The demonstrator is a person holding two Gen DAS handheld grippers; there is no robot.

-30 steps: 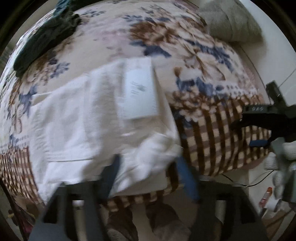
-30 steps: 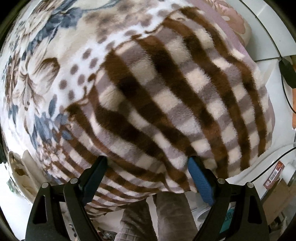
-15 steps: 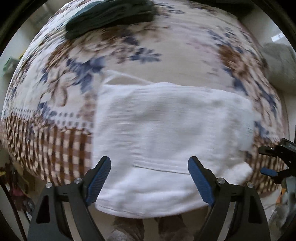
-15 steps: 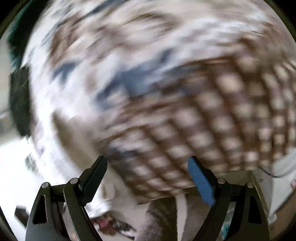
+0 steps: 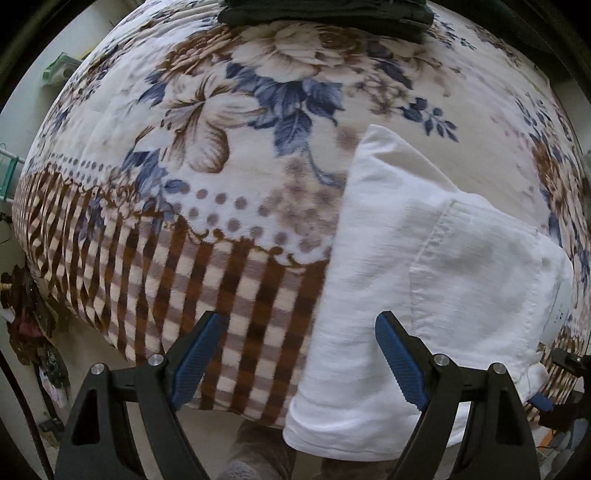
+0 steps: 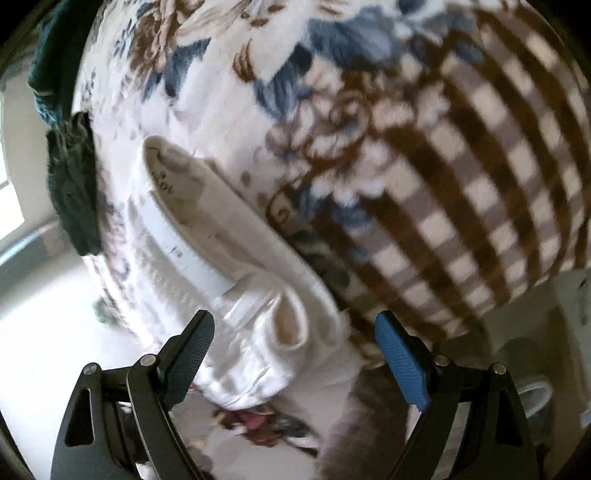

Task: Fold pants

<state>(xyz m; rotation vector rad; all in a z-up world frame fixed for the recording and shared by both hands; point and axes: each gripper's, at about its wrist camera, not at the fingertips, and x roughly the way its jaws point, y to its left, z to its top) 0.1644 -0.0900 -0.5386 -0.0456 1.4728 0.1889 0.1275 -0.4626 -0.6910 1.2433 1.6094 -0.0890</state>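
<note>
The white pants (image 5: 436, 280) lie folded into a compact rectangle on the flowered and checked blanket (image 5: 229, 155), at the bed's near edge, a back pocket facing up. My left gripper (image 5: 299, 354) is open and empty, its right finger over the pants' left edge. In the right wrist view the pants (image 6: 229, 266) show end-on, with the waistband opening and a white label visible. My right gripper (image 6: 295, 354) is open and empty, with the waistband end lying between its fingers. The right gripper's tip also shows at the left wrist view's lower right corner (image 5: 554, 391).
A dark green folded garment (image 5: 325, 14) lies at the far side of the bed, also in the right wrist view (image 6: 70, 173). The bed's front edge drops off just in front of both grippers. The person's legs (image 6: 365, 424) stand below, clutter on the floor at left (image 5: 33, 332).
The left gripper let go of the pants a second ago and has swung left, so the pants now lie at right. The right gripper swung left from bare blanket to the waistband end.
</note>
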